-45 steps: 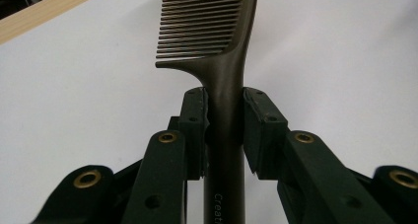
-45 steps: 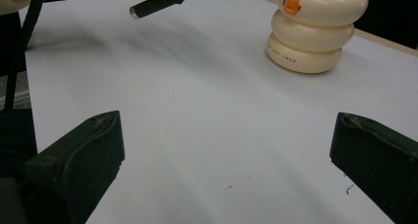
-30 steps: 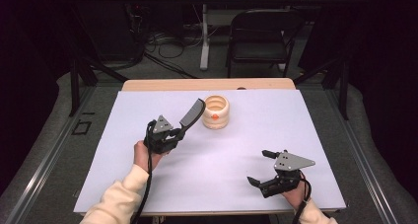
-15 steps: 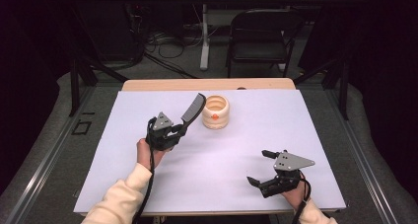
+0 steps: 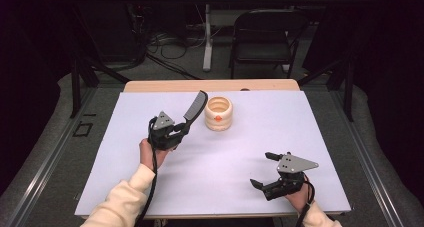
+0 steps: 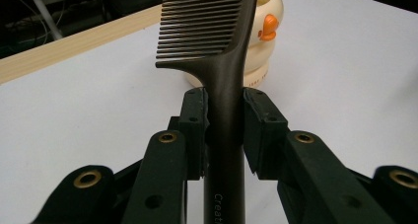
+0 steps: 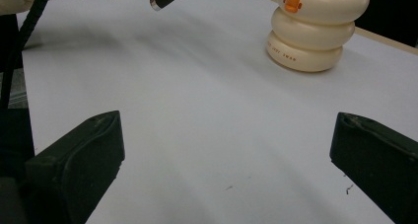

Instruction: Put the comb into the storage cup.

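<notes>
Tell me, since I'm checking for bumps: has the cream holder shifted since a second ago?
No. The cream holder sits at the same spot near the table's wooden far edge, beside the comb.

The table (image 5: 220,152) is brightly and evenly lit, while the room around it falls into near black. Shadows on it are soft and faint. The comb (image 6: 222,46) looks sharp close up; the holder (image 6: 266,31) behind it is slightly soft.
</notes>
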`<act>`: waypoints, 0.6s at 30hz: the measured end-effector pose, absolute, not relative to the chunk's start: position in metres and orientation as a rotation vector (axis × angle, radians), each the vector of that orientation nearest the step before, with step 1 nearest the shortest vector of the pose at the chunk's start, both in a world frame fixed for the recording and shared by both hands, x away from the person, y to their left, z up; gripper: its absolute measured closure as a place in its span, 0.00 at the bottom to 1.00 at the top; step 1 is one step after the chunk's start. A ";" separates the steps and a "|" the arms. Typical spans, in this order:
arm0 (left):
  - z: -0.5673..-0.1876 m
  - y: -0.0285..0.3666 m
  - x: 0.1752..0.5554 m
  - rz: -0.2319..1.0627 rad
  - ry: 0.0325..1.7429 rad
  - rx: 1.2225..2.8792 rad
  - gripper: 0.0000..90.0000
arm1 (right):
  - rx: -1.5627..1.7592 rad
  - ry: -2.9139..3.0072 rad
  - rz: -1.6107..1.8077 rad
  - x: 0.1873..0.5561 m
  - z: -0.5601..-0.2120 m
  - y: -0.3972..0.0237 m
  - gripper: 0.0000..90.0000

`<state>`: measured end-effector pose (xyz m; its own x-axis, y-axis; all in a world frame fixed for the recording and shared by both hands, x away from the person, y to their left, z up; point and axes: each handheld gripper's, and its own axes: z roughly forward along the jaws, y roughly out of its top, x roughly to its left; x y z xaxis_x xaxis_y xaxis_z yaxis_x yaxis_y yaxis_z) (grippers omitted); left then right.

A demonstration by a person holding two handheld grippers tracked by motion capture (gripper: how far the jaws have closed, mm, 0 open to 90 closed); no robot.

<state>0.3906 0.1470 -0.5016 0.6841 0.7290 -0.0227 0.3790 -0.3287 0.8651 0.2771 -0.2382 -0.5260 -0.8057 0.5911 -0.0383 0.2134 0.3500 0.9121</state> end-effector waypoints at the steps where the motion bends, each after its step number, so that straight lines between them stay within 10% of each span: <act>1: -0.501 0.147 0.391 0.467 0.857 1.949 0.80 | 0.708 2.257 1.442 0.277 -0.526 -0.238 0.00; 18: -0.497 0.140 0.403 0.461 0.855 1.893 0.80 | 0.718 2.255 1.445 0.278 -0.527 -0.238 0.00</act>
